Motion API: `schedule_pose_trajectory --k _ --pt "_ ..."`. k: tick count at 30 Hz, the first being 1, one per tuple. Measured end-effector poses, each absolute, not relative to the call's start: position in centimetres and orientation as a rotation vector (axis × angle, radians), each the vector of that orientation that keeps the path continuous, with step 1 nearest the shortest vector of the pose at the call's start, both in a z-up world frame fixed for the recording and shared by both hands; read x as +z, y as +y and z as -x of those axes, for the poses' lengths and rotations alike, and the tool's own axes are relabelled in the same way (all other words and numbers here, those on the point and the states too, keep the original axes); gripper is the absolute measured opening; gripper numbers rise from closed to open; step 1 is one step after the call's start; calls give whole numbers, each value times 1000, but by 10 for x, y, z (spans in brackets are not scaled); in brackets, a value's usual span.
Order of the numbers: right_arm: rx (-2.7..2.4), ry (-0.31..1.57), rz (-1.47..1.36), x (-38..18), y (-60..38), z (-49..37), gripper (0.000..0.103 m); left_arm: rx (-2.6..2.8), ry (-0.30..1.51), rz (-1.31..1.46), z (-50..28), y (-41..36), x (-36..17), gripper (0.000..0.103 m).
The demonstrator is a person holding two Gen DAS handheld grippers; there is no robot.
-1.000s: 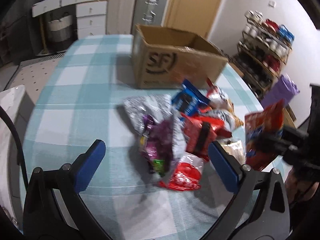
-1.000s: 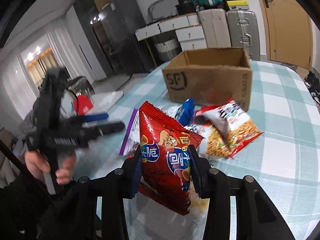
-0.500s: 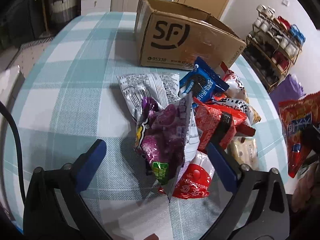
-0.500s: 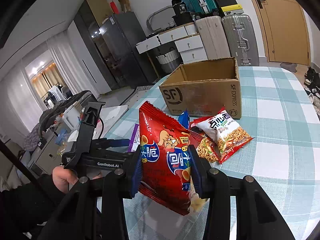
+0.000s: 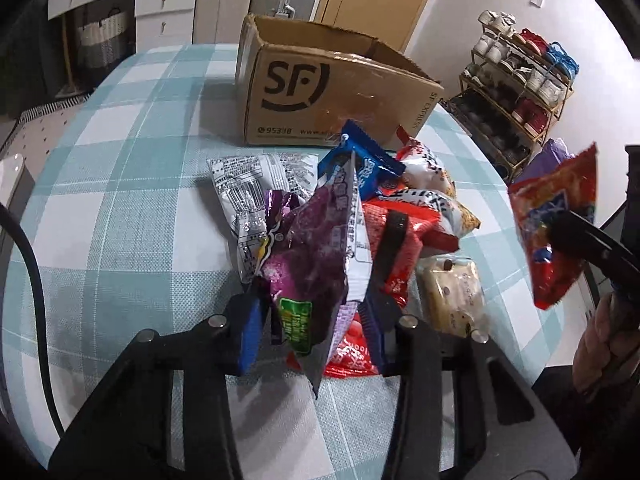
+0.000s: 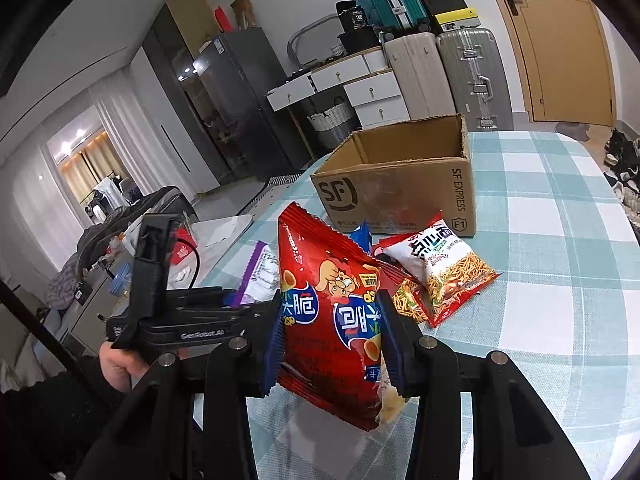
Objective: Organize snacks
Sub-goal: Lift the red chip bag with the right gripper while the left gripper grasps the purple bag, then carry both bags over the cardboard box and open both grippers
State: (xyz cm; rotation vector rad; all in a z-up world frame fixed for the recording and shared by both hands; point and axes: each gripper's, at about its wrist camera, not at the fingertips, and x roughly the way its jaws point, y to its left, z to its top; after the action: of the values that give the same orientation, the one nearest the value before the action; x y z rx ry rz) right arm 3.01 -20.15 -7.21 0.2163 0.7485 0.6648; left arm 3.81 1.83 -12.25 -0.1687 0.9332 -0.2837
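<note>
My left gripper (image 5: 312,332) is shut on a purple snack bag (image 5: 312,264) at the near side of a pile of snack packets (image 5: 404,216) on the checked tablecloth. My right gripper (image 6: 330,340) is shut on a red chip bag (image 6: 332,312) and holds it above the table; that bag also shows at the right of the left wrist view (image 5: 556,224). An open cardboard box marked SF (image 5: 332,92) stands behind the pile, and it shows in the right wrist view (image 6: 400,184) too. A noodle snack bag (image 6: 444,268) lies in front of the box.
The round table (image 5: 112,168) has a teal and white checked cloth. A shoe rack (image 5: 520,80) stands to the right of the table. Suitcases (image 6: 472,76), white drawers (image 6: 360,92) and a door are behind it. A white surface (image 6: 216,232) lies left of the table.
My left gripper has closed from wide open onto the purple snack bag. My right gripper has kept the red chip bag and risen slightly.
</note>
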Motion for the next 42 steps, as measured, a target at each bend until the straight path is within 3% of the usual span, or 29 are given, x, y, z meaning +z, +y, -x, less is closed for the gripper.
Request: schedule_pose_trajectory --k 14,26,42 --pt "638 735 -210 -69 -200 -25 42 -269 858 180 -13 28 -99 37" --pt "658 649 -255 -50 -201 -16 42 -283 691 135 20 10 -40 37" --pt "676 502 -282 74 -202 -33 42 -351 633 155 8 23 81 37"
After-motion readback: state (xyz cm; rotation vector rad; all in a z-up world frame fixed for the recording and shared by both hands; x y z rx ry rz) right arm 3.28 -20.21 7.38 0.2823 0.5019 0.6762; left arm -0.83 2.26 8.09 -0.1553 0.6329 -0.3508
